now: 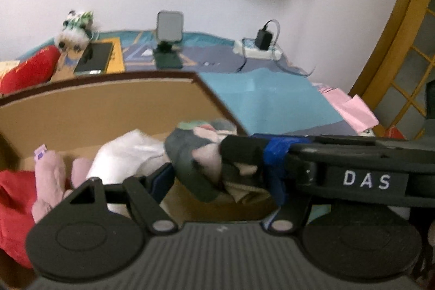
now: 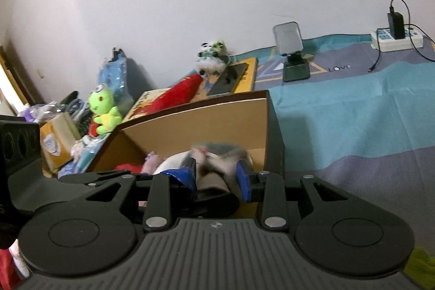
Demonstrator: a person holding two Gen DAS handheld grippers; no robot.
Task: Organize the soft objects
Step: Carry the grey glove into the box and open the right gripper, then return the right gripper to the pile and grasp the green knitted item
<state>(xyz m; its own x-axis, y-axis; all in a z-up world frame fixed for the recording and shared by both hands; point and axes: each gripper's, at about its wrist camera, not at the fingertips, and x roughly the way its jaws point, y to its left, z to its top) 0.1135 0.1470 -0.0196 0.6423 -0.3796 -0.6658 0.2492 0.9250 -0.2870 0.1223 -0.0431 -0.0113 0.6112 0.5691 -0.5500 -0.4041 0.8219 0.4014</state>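
A grey-green and pink plush toy (image 1: 190,154) hangs over an open cardboard box (image 1: 95,105). My left gripper (image 1: 217,175) is closed on it from both sides, jaws wide. In the right wrist view the same plush toy (image 2: 217,154) sits between the blue pads (image 2: 243,181) of my right gripper (image 2: 216,178), which pinch it narrowly above the box (image 2: 204,121). Inside the box lie a pink plush (image 1: 51,181), a white soft item (image 1: 127,154) and a red cloth (image 1: 13,208). The right gripper's black body (image 1: 367,181) crosses the right side of the left wrist view.
On the teal bedspread (image 2: 339,113) stand a phone holder (image 2: 289,40) and a power strip with charger (image 2: 397,37). A panda plush (image 2: 212,59), a red cushion (image 2: 176,94) and a green frog plush (image 2: 104,110) lie behind and left of the box. Pink paper (image 1: 350,105) lies at the right.
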